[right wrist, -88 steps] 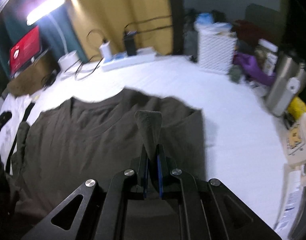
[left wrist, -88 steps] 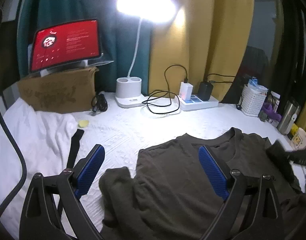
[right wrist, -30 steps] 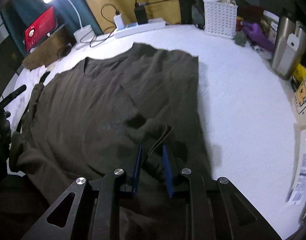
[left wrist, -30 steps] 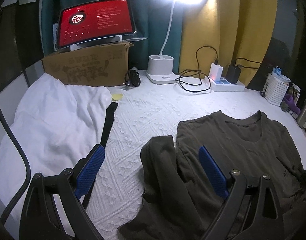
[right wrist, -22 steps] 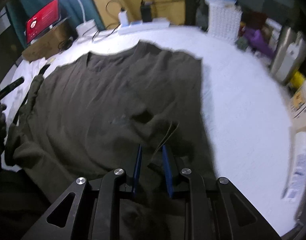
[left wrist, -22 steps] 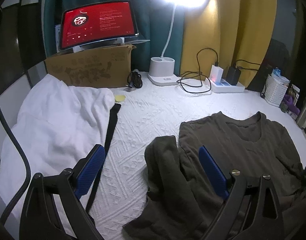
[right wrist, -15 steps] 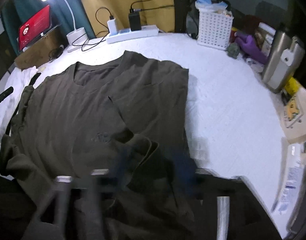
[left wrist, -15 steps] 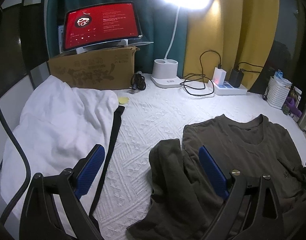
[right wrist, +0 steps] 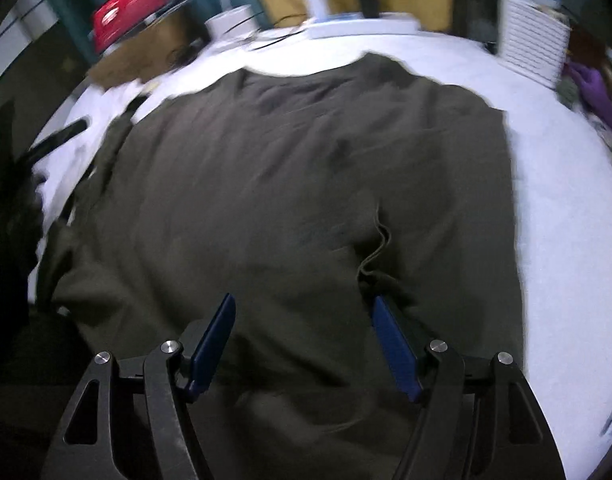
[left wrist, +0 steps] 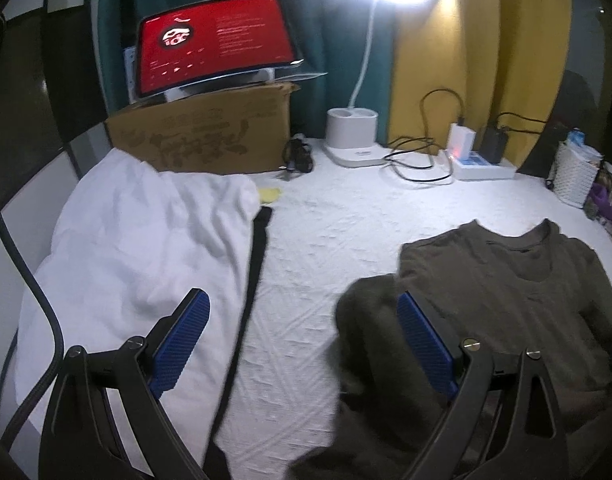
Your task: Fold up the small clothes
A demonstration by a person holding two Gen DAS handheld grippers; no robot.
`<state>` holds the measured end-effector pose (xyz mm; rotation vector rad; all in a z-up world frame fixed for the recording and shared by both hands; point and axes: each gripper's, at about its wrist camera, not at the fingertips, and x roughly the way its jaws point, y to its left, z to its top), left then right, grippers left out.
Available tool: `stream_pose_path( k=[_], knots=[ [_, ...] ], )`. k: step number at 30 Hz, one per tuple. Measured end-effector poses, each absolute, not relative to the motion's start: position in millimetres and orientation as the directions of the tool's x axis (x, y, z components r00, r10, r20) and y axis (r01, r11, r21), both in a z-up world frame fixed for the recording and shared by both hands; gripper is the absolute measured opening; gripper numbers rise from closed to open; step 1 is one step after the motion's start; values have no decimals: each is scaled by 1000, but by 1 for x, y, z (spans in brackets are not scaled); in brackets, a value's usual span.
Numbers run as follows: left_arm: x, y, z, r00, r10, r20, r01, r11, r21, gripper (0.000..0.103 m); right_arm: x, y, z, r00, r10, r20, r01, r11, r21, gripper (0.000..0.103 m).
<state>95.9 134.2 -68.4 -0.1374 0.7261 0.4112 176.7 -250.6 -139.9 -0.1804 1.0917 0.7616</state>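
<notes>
A dark olive T-shirt (right wrist: 306, 184) lies flat on the white bedspread (left wrist: 325, 240), neckline toward the far side. Its right sleeve (right wrist: 437, 216) is folded inward over the body. Its left sleeve (left wrist: 365, 320) lies bunched at the shirt's left edge. My right gripper (right wrist: 304, 308) is open and empty, just above the shirt's lower middle. My left gripper (left wrist: 302, 312) is open and empty, hovering over the bedspread with its right finger over the bunched left sleeve.
A white garment (left wrist: 138, 248) and a black strap (left wrist: 254, 272) lie at the left. At the back stand a cardboard box (left wrist: 202, 140) with a red-screen tablet (left wrist: 214, 48), a lamp (left wrist: 351, 136), a power strip (left wrist: 481, 164) with cables, and a white basket (left wrist: 577, 168).
My right gripper let go of the folded right sleeve, opened wide and pulled back toward the shirt's hem. My left gripper drifted slightly left and stayed open.
</notes>
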Motion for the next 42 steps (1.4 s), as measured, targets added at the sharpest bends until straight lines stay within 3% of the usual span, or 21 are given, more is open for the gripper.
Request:
stream_pose_path(
  k=[8,14,16,24,25,26,27,29,30,31,42],
  knots=[
    [97,147,-71,655,335,-678,-435,900,24,94,205,-259,-107,366,476,-799,-586,785,199,72],
    [103,150,-81,630,319,-708,-426,904,28,94,222,-240,-143,260,455,-852,-588,774,234,74],
    [104,152,-83,628,299,-719,-420,908,12,94,212,-224,-139,204,504,-839,-640,718,275,74],
    [127,153,-117,602,127,-788,-295,953,-72,94,230,-241,-113,395,441,-806,-543,820,182,74],
    [129,151,-122,592,104,-799,-273,959,-78,86,234,-246,-112,413,422,-807,-522,836,169,74],
    [131,146,-127,577,73,-814,-243,966,-85,72,237,-251,-114,426,405,-809,-502,850,160,74],
    [131,142,-128,579,87,-811,-238,969,-67,70,240,-255,-115,433,397,-809,-488,858,160,74],
    [128,135,-126,588,86,-804,-208,977,-47,28,244,-262,-118,441,390,-809,-474,866,159,74],
    [127,134,-125,586,52,-809,-193,978,-77,14,245,-263,-121,441,385,-811,-470,868,157,74],
    [126,136,-124,584,30,-811,-191,976,-102,5,245,-264,-124,437,384,-813,-470,868,158,74],
    [94,136,-84,625,313,-715,-401,915,50,5,244,-255,-130,428,423,-798,-499,847,182,74]
  ],
)
